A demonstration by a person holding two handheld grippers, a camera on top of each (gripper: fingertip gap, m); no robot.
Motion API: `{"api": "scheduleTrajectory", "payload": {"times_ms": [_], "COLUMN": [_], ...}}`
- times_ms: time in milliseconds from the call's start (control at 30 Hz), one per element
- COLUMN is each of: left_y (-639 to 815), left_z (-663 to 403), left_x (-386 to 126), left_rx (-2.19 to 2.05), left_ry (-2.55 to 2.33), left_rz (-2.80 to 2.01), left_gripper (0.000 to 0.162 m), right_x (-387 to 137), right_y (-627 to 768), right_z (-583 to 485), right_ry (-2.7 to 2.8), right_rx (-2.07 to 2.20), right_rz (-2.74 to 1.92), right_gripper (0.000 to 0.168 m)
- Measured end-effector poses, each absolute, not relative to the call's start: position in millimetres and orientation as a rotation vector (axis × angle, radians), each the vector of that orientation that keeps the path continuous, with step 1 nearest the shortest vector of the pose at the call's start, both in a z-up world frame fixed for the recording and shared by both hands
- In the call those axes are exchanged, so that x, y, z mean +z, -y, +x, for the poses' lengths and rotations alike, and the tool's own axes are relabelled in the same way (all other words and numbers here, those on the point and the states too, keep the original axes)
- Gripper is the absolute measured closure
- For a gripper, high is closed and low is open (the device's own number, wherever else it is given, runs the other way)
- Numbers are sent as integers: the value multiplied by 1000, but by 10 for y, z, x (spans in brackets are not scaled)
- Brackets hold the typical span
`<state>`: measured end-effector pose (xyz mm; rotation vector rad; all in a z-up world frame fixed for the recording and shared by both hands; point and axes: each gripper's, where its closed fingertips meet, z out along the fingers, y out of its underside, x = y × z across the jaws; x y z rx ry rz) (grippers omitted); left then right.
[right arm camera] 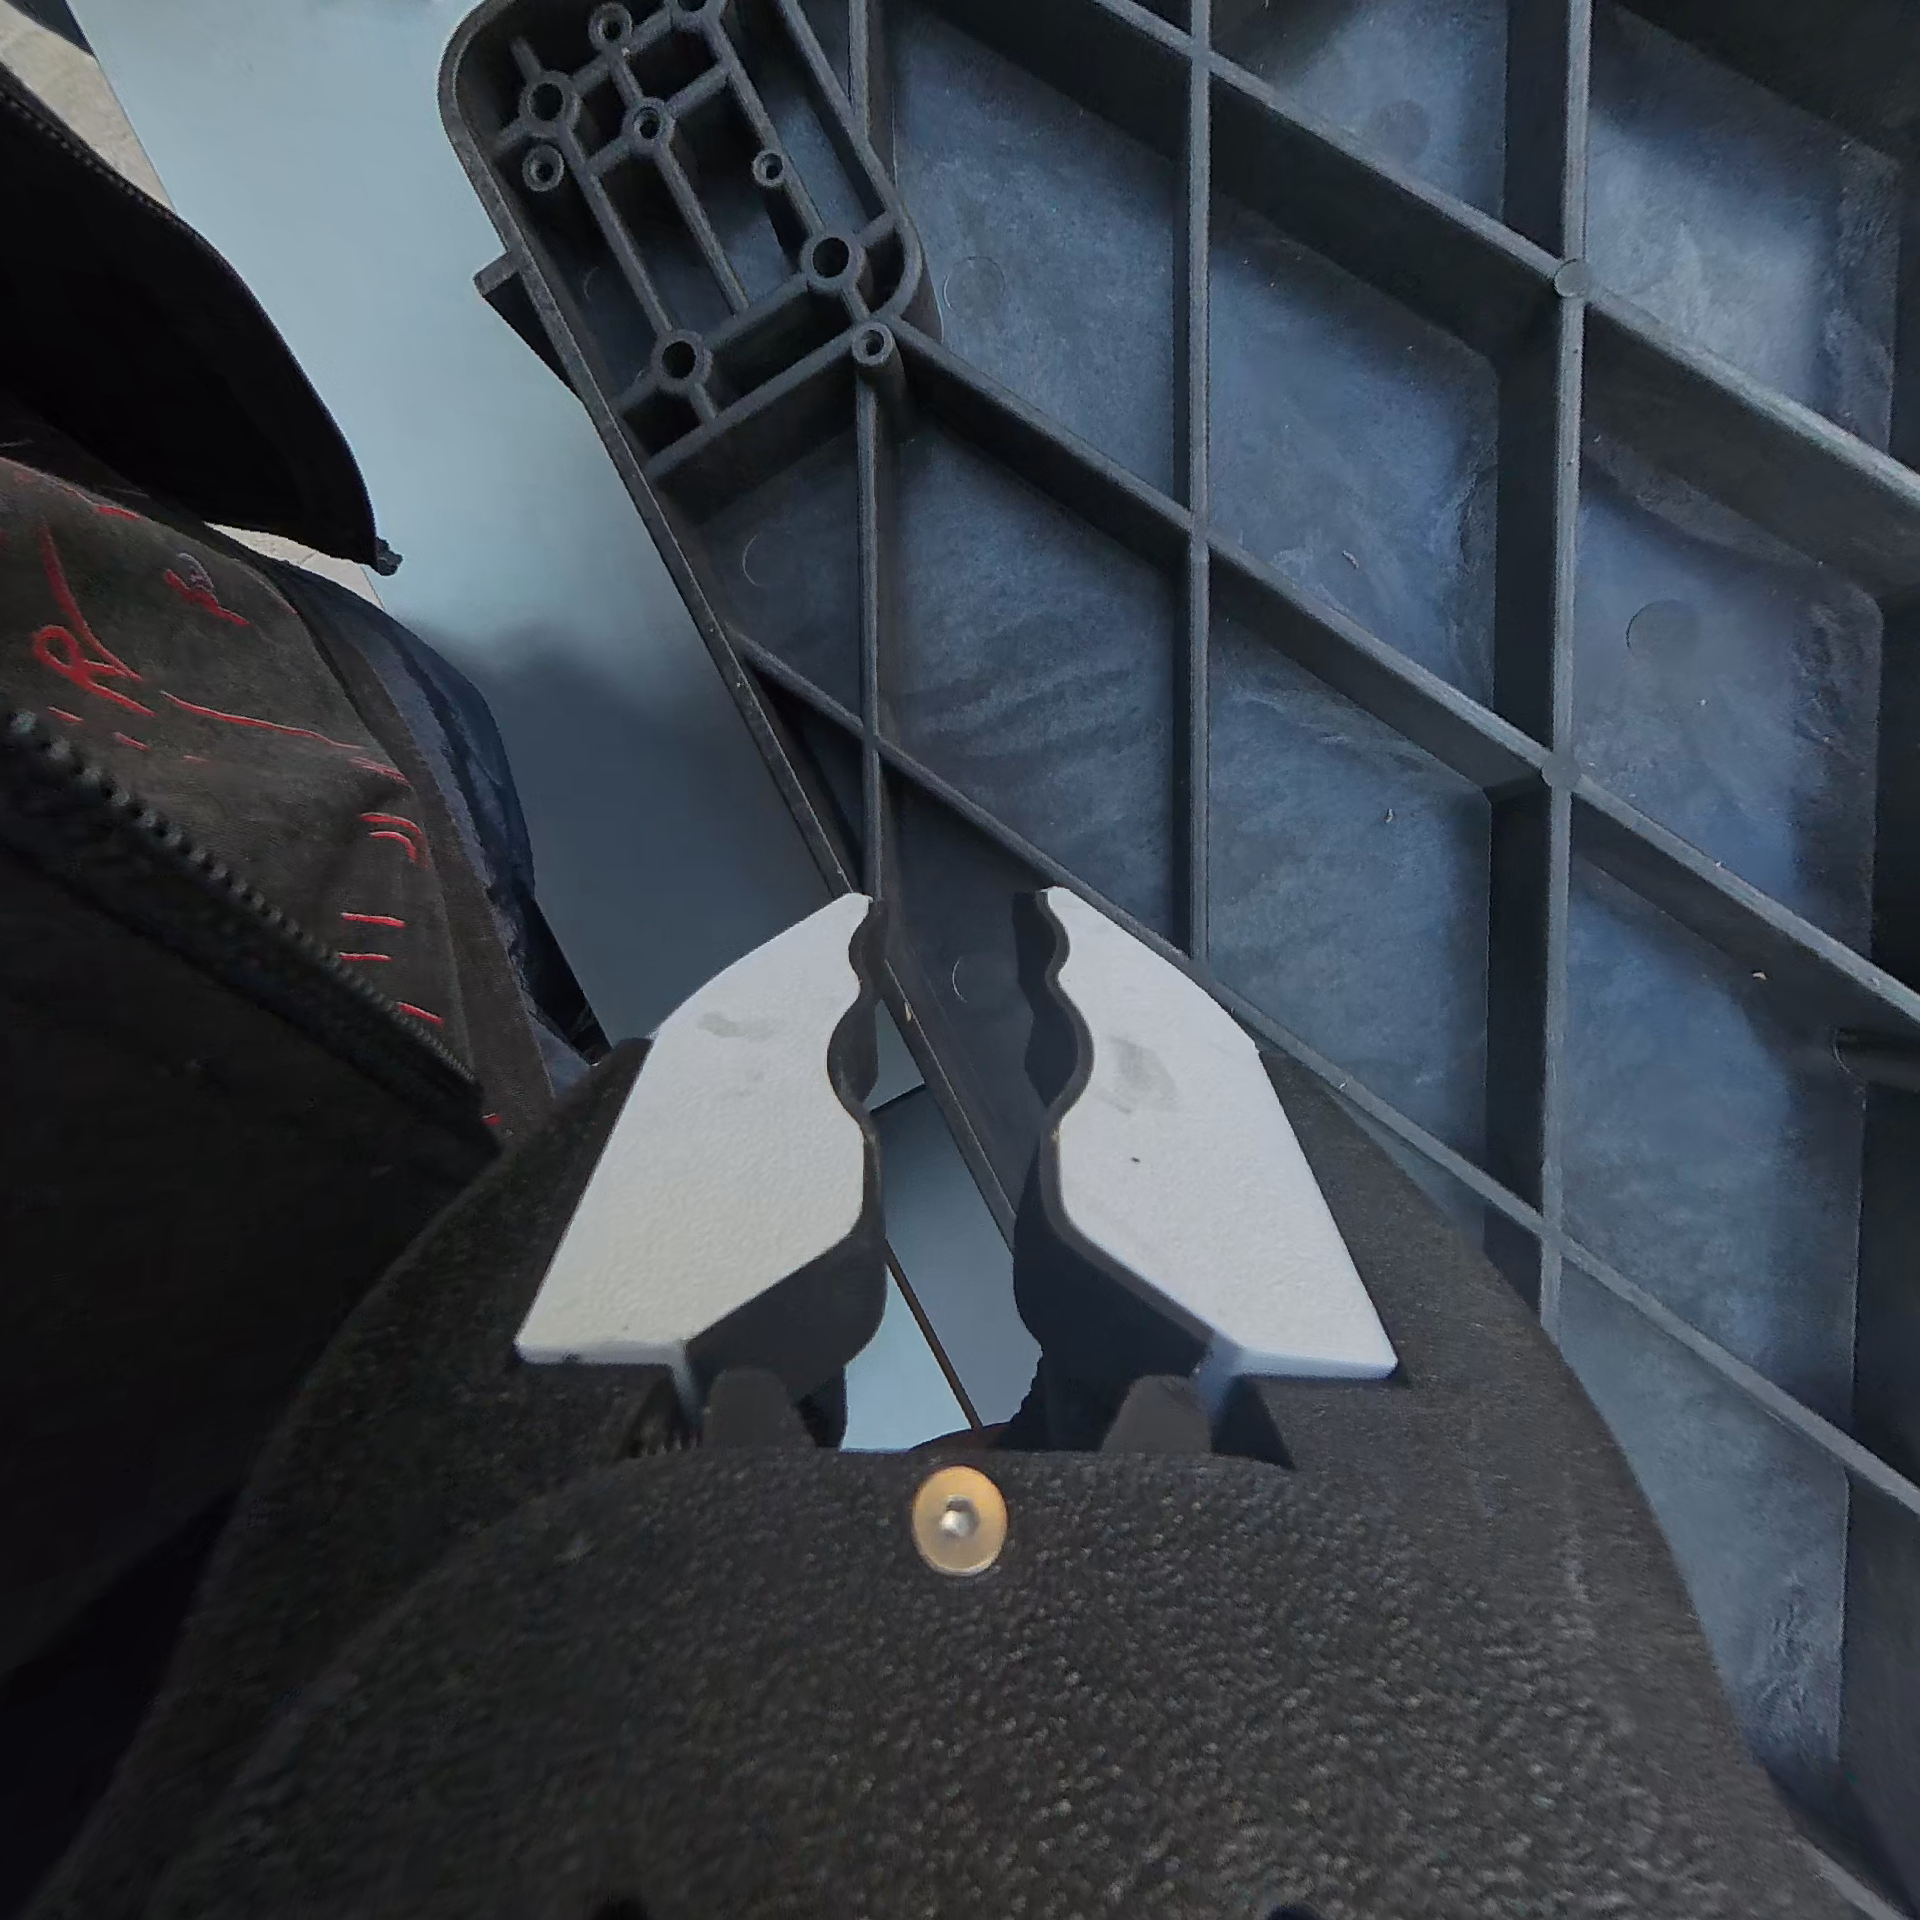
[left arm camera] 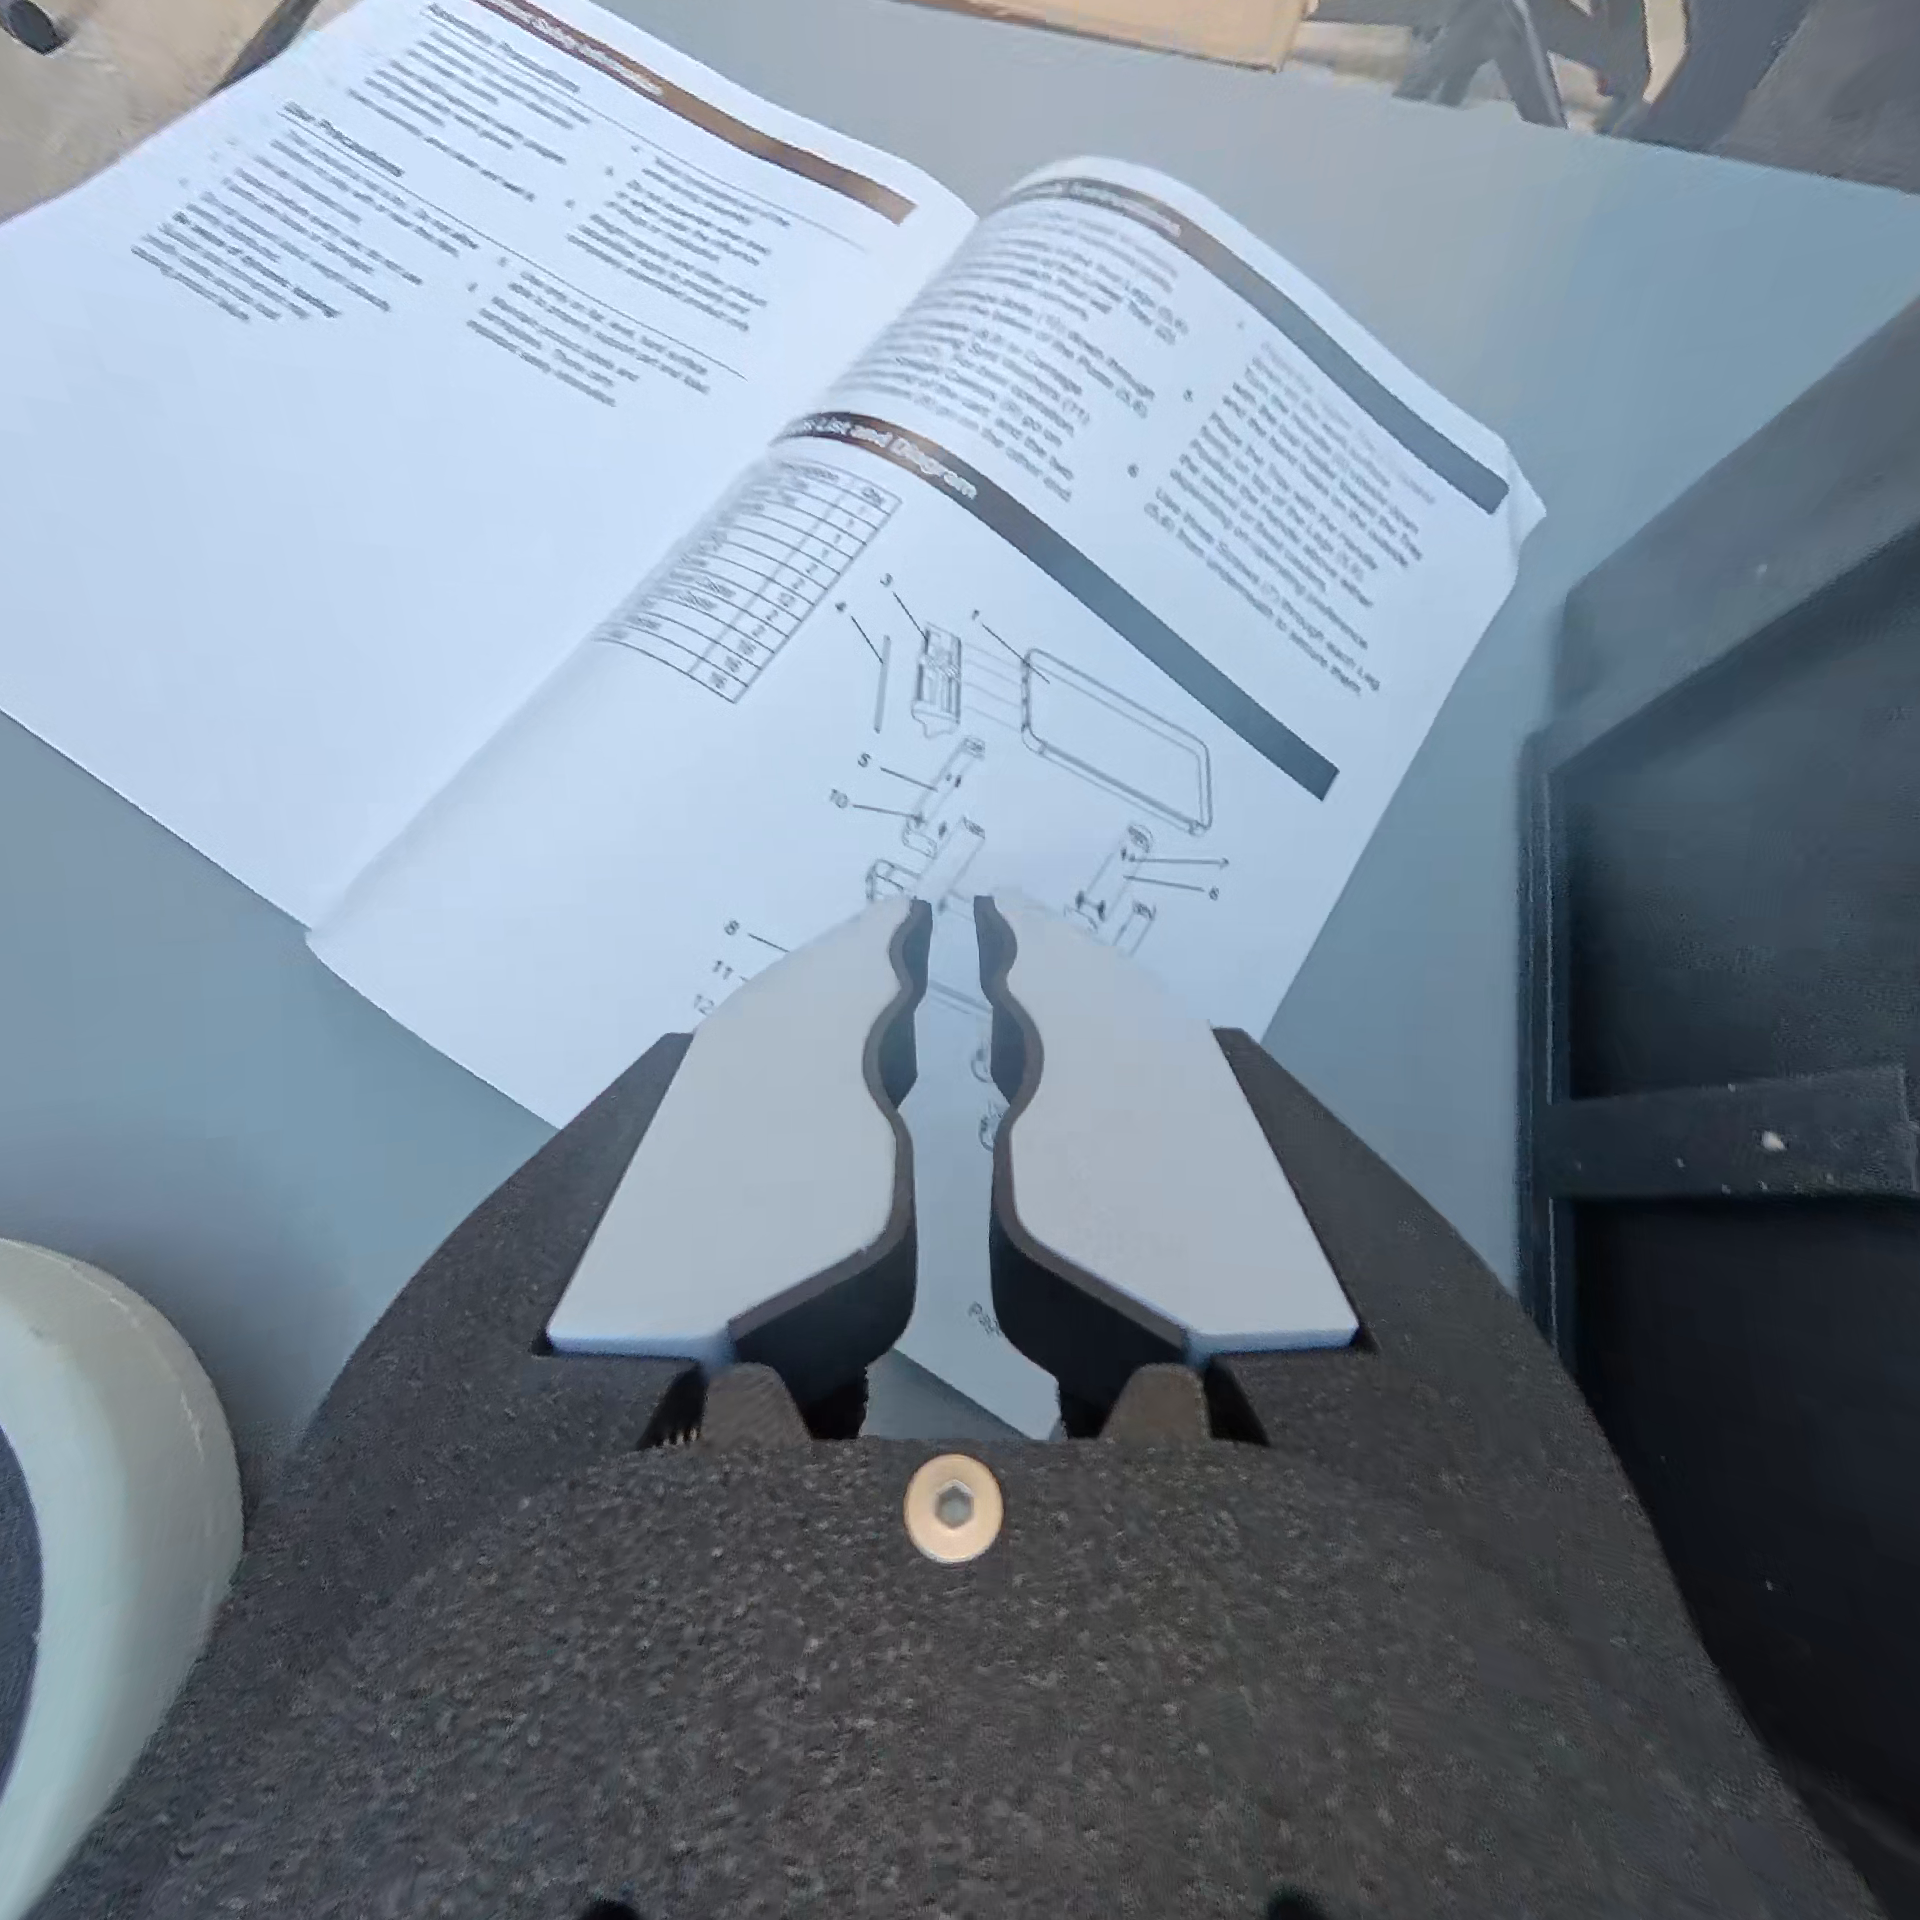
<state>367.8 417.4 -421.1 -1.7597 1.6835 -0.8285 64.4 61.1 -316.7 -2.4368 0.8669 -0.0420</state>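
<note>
In the left wrist view my left gripper (left arm camera: 951, 909) hovers just above the right page of an open white instruction booklet (left arm camera: 623, 468). Its jaws stand a narrow gap apart and hold nothing. The booklet lies flat on a grey table (left arm camera: 208, 987). In the right wrist view my right gripper (right arm camera: 945, 914) straddles the raised rim of a black ribbed plastic panel (right arm camera: 1351, 520) lying underside up. The rim runs slantwise between the jaws and touches both fingers. A corner block with screw holes (right arm camera: 675, 208) sits farther along that rim.
The black panel's edge (left arm camera: 1745, 831) rises right of the booklet. A pale round roll (left arm camera: 94, 1455) stands at the lower left. Cardboard (left arm camera: 1143, 21) lies past the table's far edge. A dark zipped garment with red stitching (right arm camera: 208, 779) crowds the right gripper's left side. The grippers' ends are close to 50 cm from one another. About 15 cm separates my left fingertips from the pale round roll (left arm camera: 94, 1455).
</note>
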Motion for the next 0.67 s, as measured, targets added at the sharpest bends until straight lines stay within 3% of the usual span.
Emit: {"api": "scheduleTrajectory", "payload": {"times_ms": [667], "left_y": [-4672], "left_z": [4268], "left_x": [-4319], "left_rx": [-764], "left_ry": [-1544], "left_rz": [-1879], "left_gripper": [154], "right_x": [-3157], "right_y": [-548], "right_z": [592], "right_ry": [-901], "right_rx": [-43], "right_rz": [-2440], "right_gripper": [144]}}
